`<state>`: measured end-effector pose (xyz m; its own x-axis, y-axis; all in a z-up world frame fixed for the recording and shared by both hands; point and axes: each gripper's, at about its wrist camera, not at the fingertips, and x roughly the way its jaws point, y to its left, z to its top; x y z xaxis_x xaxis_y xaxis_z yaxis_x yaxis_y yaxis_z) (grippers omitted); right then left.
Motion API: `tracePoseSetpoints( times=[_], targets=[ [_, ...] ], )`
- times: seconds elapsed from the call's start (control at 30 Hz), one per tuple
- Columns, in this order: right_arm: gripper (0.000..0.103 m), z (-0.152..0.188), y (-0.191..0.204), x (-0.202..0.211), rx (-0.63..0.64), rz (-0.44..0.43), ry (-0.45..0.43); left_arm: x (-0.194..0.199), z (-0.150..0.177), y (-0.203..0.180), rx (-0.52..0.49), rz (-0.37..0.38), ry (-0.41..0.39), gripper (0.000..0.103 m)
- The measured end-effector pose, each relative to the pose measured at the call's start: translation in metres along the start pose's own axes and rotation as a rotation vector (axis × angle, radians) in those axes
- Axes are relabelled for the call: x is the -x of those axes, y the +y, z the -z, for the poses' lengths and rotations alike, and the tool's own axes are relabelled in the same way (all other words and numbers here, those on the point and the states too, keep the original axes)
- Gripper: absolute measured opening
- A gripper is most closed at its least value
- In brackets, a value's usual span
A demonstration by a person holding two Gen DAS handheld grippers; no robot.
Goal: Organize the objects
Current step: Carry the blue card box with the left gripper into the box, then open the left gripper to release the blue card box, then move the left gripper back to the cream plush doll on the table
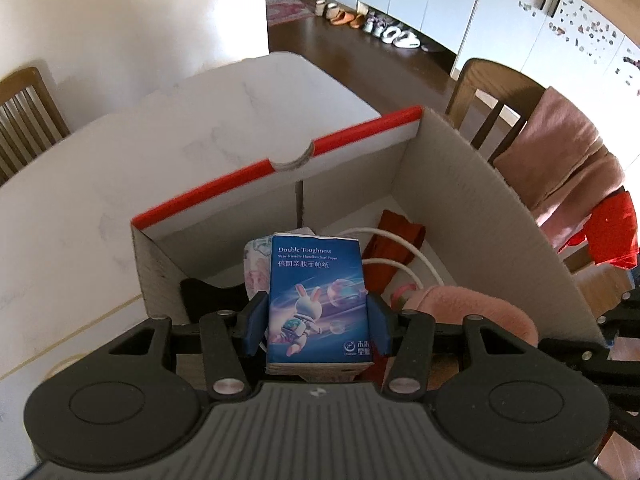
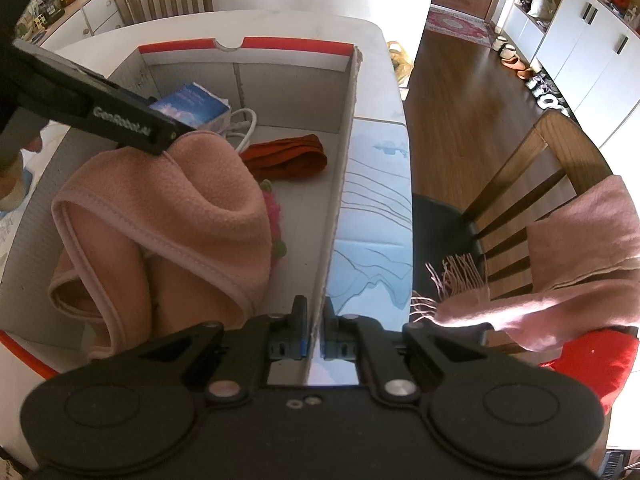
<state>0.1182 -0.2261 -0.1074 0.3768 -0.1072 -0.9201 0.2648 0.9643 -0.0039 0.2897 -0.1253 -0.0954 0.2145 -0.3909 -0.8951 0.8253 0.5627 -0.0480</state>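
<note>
My left gripper is shut on a blue tissue pack with a rabbit print and holds it over the open cardboard box. The pack also shows in the right wrist view, inside the box near its far wall. My right gripper is shut on the box's right wall, one finger on each side of the cardboard. In the box lie a pink fleece cloth, a red cloth and a white cable.
The box stands on a white table. Wooden chairs stand by the table; the right one carries a pink scarf and a red garment. Shoes line the floor by white cabinets.
</note>
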Motion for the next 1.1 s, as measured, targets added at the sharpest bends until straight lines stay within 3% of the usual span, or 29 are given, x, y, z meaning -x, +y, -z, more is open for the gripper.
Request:
tracePoseSetpoints(
  times=[0.3,0.4,0.47,0.7,1.1],
  targets=[
    [0.004,0.000,0.000,-0.002,0.003,0.003,0.001,-0.008,0.002,-0.001,-0.004,0.009,0.030,0.051],
    [0.004,0.001,0.001,-0.002,0.005,0.006,0.001,-0.003,0.002,0.000,0.004,0.025,0.014,0.059],
    [0.004,0.001,0.002,-0.002,0.006,0.008,0.001,0.001,0.003,-0.001,0.003,0.021,0.001,0.070],
    [0.004,0.001,0.003,-0.002,0.010,0.013,0.001,0.019,0.007,0.006,0.032,0.038,-0.026,0.071],
    [0.004,0.000,0.006,-0.001,0.020,0.022,0.005,0.089,0.021,0.035,0.075,0.080,-0.129,0.071]
  ],
)
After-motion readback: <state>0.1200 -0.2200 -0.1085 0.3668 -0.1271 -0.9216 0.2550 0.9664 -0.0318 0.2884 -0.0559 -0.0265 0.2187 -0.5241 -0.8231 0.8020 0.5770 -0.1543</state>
